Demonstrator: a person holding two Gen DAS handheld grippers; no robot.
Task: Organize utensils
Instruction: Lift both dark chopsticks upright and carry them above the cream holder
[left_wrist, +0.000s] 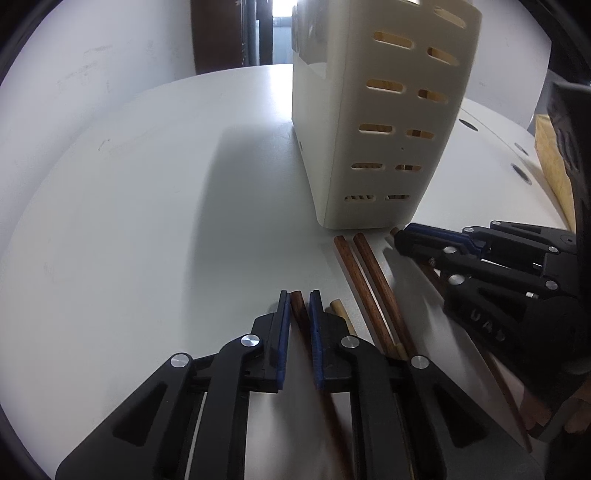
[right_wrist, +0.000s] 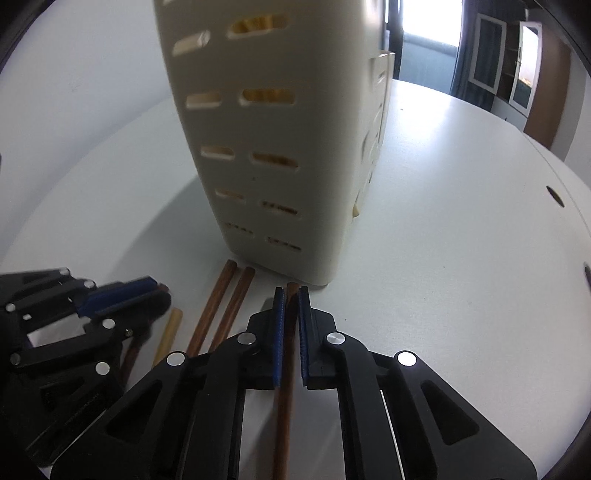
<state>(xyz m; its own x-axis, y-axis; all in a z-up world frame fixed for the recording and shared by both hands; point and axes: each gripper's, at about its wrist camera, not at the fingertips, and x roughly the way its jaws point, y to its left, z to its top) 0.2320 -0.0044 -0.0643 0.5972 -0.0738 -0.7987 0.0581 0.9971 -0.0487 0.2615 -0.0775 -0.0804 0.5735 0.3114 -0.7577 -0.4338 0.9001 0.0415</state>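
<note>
1. Utensil holder (left_wrist: 373, 122): cream plastic, smooth, faint satin sheen, with moulded slots.
2. Table (left_wrist: 147, 221): white, smooth, softly reflective surface.
3. Dark chopsticks (left_wrist: 373, 291): reddish-brown wood with visible grain, lightly polished.
4. Pale chopstick (right_wrist: 168, 332): light, bamboo-like wood, matt.
5. Left gripper (left_wrist: 300, 306): matt black plastic body; blue ribbed pads (left_wrist: 283, 332) that look like rubber; bright, brushed-looking metal pivot pins.
6. Right gripper (right_wrist: 291, 306): same matt black plastic, blue ridged pads (right_wrist: 277, 332) and shiny metal pins.
7. Box (left_wrist: 550, 155) at the left view's right edge: tan, matt, cardboard-like.
</note>
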